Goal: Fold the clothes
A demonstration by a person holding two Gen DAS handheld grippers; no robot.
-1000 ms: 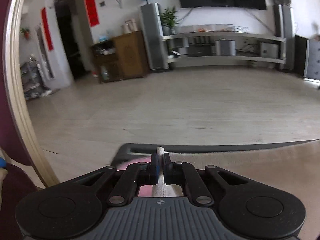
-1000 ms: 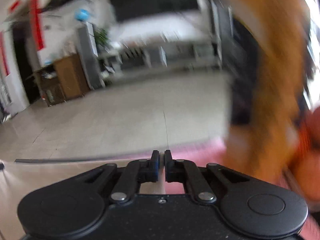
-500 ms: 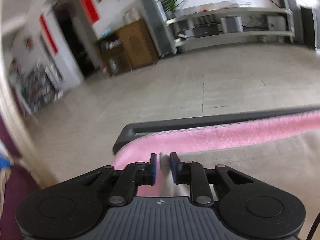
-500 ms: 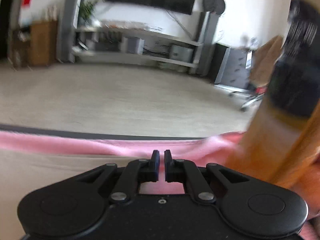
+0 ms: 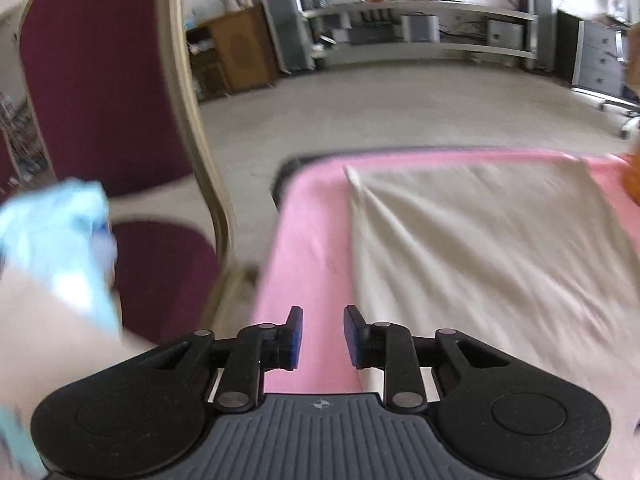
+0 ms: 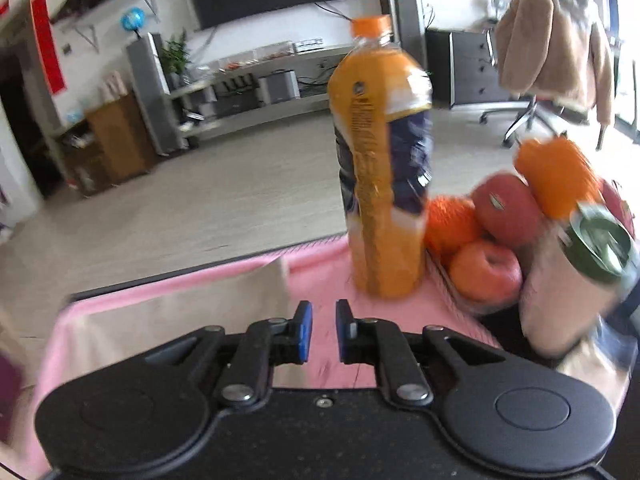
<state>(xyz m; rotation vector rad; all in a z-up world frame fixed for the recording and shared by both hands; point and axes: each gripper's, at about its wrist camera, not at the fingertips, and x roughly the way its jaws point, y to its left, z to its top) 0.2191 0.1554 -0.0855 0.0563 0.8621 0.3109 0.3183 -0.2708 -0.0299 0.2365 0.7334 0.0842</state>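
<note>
Left gripper (image 5: 320,338): jaws apart, empty, above pink cover (image 5: 308,240) | beige garment (image 5: 480,240): flat on that cover, 1 crease fanning from its far-left corner | right gripper (image 6: 320,336): jaws apart, empty, beside orange bottle (image 6: 384,152) | we judge we're between grasps; further folds need fresh edge grips.
</note>
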